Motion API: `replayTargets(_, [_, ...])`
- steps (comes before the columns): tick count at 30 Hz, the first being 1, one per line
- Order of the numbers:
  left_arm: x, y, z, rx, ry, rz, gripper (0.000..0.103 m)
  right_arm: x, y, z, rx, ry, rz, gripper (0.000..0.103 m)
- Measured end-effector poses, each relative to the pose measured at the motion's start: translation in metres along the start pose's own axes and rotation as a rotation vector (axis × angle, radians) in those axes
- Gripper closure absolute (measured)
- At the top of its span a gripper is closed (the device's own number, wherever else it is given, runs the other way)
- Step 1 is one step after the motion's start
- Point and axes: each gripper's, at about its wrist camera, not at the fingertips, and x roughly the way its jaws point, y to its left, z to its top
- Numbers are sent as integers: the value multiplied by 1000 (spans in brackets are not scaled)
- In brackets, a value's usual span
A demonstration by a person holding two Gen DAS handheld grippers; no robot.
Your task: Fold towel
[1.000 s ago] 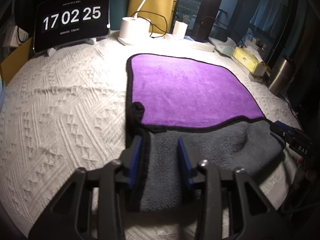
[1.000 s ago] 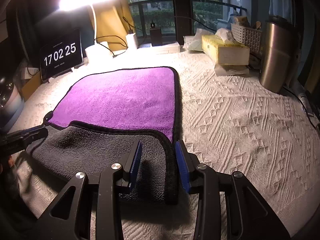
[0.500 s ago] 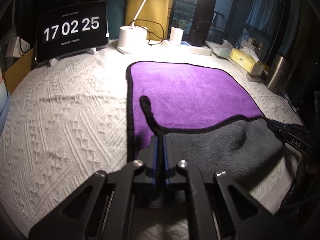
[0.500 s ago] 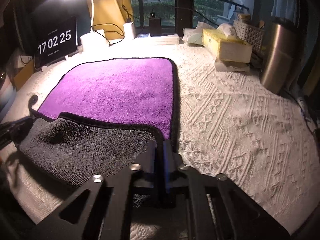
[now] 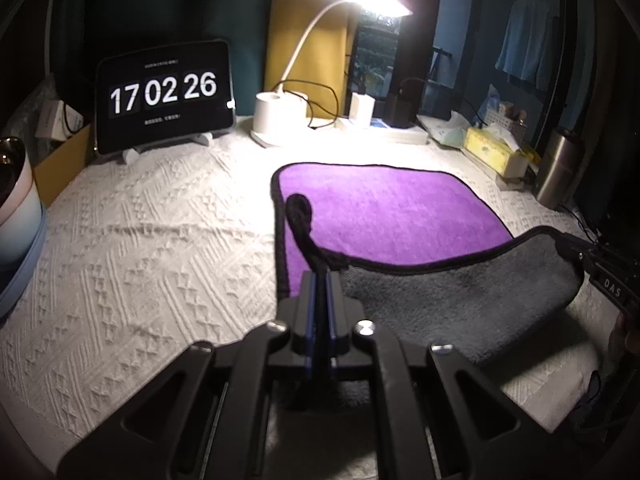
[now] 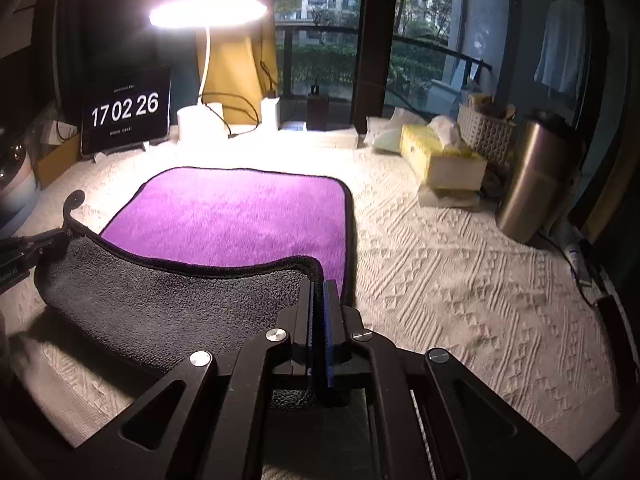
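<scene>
The left gripper (image 5: 319,280) has its 2 blue-padded fingers (image 5: 307,300) pressed together on the black-bound edge of the towel (image 5: 384,208), low in the middle of the left wrist frame; the pinched corner stands up from the pads and curls into a small loop above them. The right gripper (image 6: 318,288) is likewise clamped tight on the towel's other near corner, low center of the right wrist frame, with the binding rising just past its fingertips.

Between the 2 grips the near part of the towel is lifted and turned over, showing its grey underside as a sagging band across the lower frames. The purple face lies flat on the white textured tablecloth (image 6: 460,280) in the middle of both frames.

Farther out, a tablet clock (image 6: 126,110) reading 17 02 26 stands at upper left, a lit desk lamp (image 6: 208,14) at top center, a yellow tissue box (image 6: 440,160) and a steel tumbler (image 6: 532,180) at the right
</scene>
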Motion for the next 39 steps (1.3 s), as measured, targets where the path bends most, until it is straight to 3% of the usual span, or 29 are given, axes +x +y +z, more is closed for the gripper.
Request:
replayTargets(26, [-10, 2, 35, 61, -149, 65, 98, -6, -6, 32, -19, -131, -49, 98])
replayTargets(39, [-1, 5, 59, 55, -181, 53, 98, 3, -8, 50, -34, -173, -60, 98])
